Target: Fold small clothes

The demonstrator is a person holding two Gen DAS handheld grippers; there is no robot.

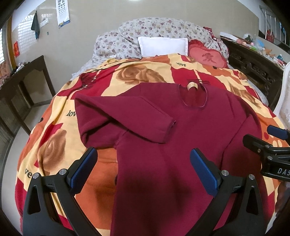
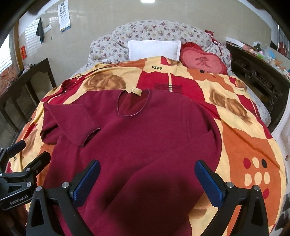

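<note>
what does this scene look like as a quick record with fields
garment: maroon long-sleeved top, spread flat, neckline away from the grippers
left sleeve: folded in across the chest
right sleeve: folded in over the body
surface: rose-print blanket on a bed
left gripper: open, empty
right gripper: open, empty
behind: white pillow, heart cushion

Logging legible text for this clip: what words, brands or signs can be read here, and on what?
"love": printed repeatedly on the blanket.
"DAS", cut off by the frame edge: on the right gripper body.
"GenRobot.AI": on the left gripper body.
A single red Chinese character: on the heart-shaped cushion.
Wall calendar: print too small to read.
Neck label of the maroon sweater: too blurred to read.
</note>
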